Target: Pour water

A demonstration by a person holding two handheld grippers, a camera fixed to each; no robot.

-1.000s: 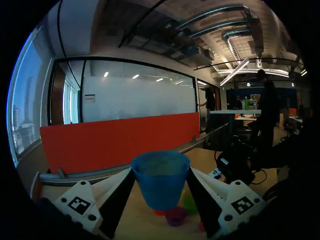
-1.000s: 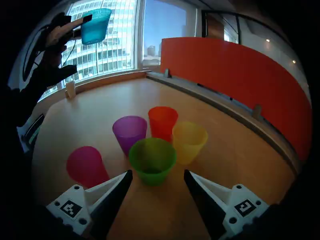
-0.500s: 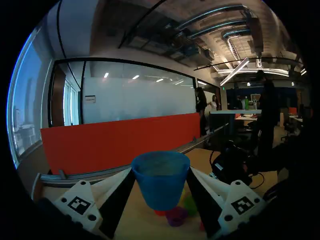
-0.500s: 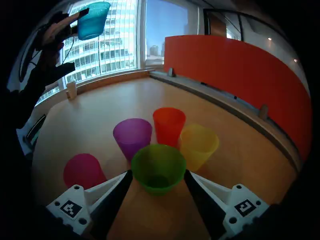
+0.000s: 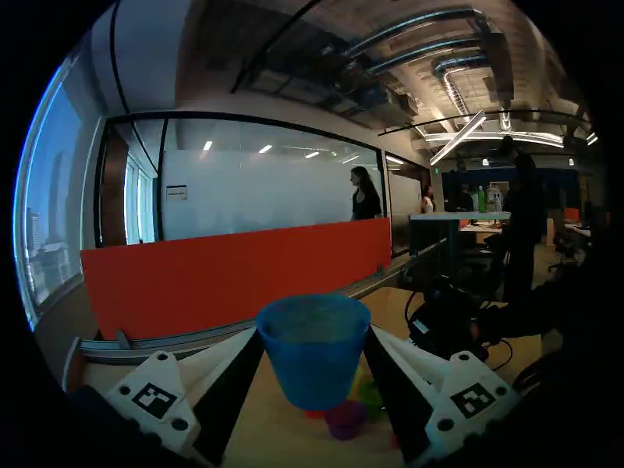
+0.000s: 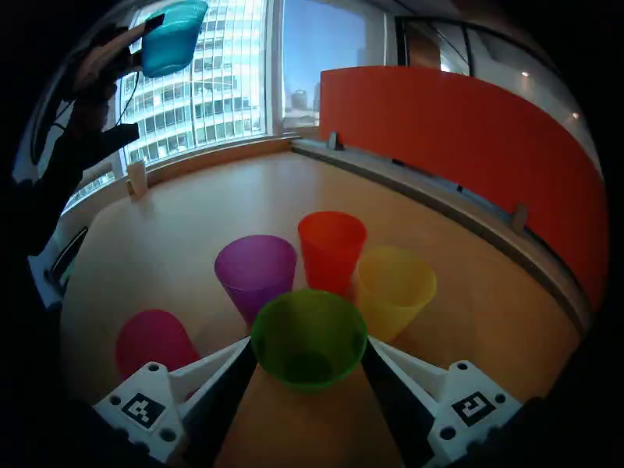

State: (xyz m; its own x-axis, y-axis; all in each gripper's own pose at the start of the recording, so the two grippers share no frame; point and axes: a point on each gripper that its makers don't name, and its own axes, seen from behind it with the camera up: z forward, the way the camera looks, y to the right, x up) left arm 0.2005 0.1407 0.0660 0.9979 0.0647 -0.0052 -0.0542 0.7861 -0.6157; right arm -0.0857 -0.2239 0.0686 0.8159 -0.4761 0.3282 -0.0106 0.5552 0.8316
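My left gripper [image 5: 312, 335] is shut on a blue cup [image 5: 312, 366] and holds it upright, high above the table. Under it I glimpse the purple cup [image 5: 343, 417] and the green cup [image 5: 371, 395]. In the right gripper view the blue cup [image 6: 173, 37] hangs at the top left, held in that gripper by a hand [image 6: 90, 105]. My right gripper [image 6: 309, 342] is open low over the table, and the green cup [image 6: 309, 368] stands upright between its fingers, its rim close to both.
Behind the green cup stand a purple cup [image 6: 256, 269], a red cup [image 6: 331, 246] and a yellow cup [image 6: 394, 288]; a pink cup [image 6: 152, 343] stands at the left. An orange partition [image 6: 468, 132] borders the wooden table [image 6: 195, 210]. People move behind the partition [image 5: 234, 273].
My right gripper has moved forward, so the green cup now stands between its fingers. The left gripper stays high with the blue cup. A person has walked along behind the partition.
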